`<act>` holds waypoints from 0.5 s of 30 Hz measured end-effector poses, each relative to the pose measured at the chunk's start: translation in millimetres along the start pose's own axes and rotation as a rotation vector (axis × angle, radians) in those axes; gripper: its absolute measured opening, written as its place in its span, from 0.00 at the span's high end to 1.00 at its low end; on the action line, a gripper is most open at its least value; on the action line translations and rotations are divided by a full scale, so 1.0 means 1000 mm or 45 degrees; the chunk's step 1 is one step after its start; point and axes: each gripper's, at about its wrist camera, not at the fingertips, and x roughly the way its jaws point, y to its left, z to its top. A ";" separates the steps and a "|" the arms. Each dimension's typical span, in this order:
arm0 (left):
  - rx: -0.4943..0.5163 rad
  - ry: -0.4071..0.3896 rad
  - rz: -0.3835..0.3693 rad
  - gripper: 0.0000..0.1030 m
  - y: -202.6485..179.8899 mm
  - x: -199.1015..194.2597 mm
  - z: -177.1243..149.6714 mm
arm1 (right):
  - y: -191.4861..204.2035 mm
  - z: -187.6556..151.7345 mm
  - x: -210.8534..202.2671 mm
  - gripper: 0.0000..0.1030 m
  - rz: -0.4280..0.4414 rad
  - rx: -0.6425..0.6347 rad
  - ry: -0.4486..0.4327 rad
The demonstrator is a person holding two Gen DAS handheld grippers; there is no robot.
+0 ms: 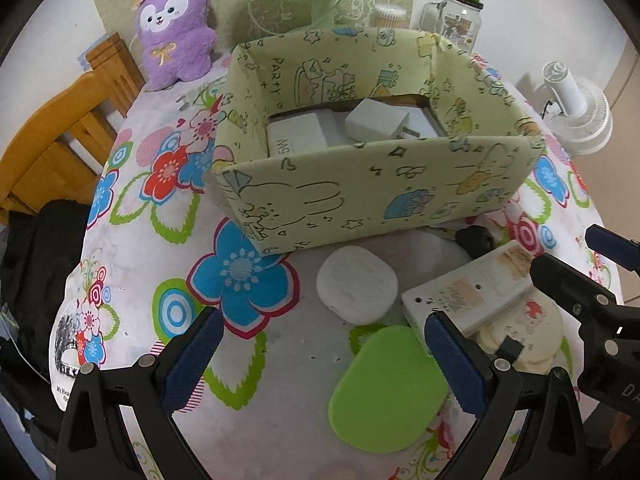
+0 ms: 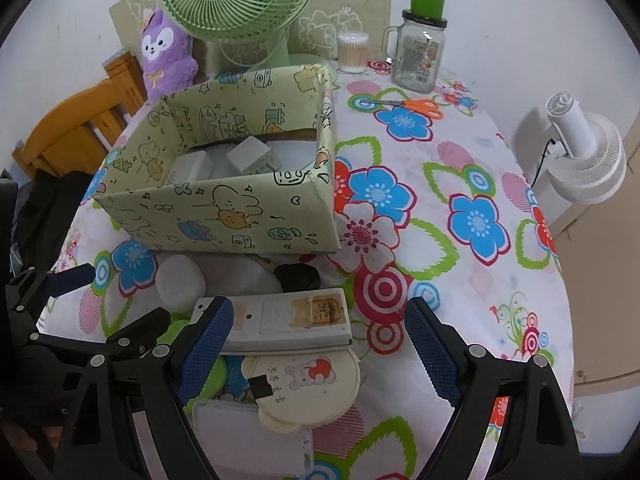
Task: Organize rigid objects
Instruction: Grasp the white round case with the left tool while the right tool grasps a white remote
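Now both grippers hang w/ fingers wide, holding nothing. Right gripper (image 2: 318, 354) is over the remote (image 2: 280, 320), near side of the box (image 2: 224, 216); left gripper (image 1: 320, 360) is above the green pad (image 1: 384, 392). Probably remote first: straddle its long edges, pinch squarely, lift clear of the round case (image 2: 308, 388) under it, then into box.

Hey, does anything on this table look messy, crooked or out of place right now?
Yes. In front of the patterned box, loose items lie jumbled: a grey remote rests tilted across a cream round case, which overlaps a white flat item. Nothing looks spilled.
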 end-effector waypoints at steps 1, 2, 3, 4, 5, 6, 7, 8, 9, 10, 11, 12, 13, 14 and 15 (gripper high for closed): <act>0.000 0.004 0.004 0.01 0.001 0.002 0.000 | 0.001 0.001 0.003 0.13 0.001 -0.002 0.003; 0.002 0.009 0.009 0.01 0.002 0.005 0.000 | 0.001 0.001 0.005 0.13 0.004 -0.003 0.006; 0.004 0.013 0.013 0.02 0.002 0.007 0.001 | 0.002 0.002 0.007 0.13 0.006 -0.003 0.009; 0.007 0.016 0.016 0.02 0.003 0.009 0.001 | 0.002 0.002 0.008 0.13 0.007 -0.003 0.011; 0.009 0.020 0.019 0.02 0.003 0.012 0.001 | 0.003 0.003 0.011 0.13 0.008 -0.006 0.013; 0.011 0.026 0.020 0.02 0.003 0.014 0.001 | 0.004 0.004 0.013 0.13 0.007 -0.010 0.015; 0.012 0.030 0.019 0.02 0.003 0.016 0.001 | 0.005 0.005 0.015 0.13 0.005 -0.016 0.018; 0.013 0.035 0.017 0.02 0.003 0.019 0.002 | 0.005 0.005 0.017 0.13 0.004 -0.020 0.020; 0.017 0.039 0.017 0.02 0.003 0.021 0.002 | 0.006 0.006 0.019 0.14 0.004 -0.023 0.021; 0.022 0.042 0.019 0.02 0.002 0.023 0.002 | 0.006 0.007 0.021 0.14 0.002 -0.026 0.024; 0.028 0.046 0.021 0.02 0.002 0.026 0.002 | 0.007 0.007 0.024 0.14 0.000 -0.029 0.027; 0.036 0.050 0.023 0.02 0.001 0.028 0.002 | 0.007 0.008 0.026 0.14 0.000 -0.031 0.029; 0.042 0.055 0.025 0.02 0.000 0.030 0.002 | 0.007 0.009 0.029 0.14 -0.003 -0.035 0.033; 0.047 0.060 0.025 0.02 0.000 0.032 0.003 | 0.007 0.009 0.032 0.14 -0.007 -0.038 0.037; 0.049 0.065 0.022 0.02 -0.001 0.034 0.003 | 0.007 0.010 0.034 0.15 -0.011 -0.040 0.041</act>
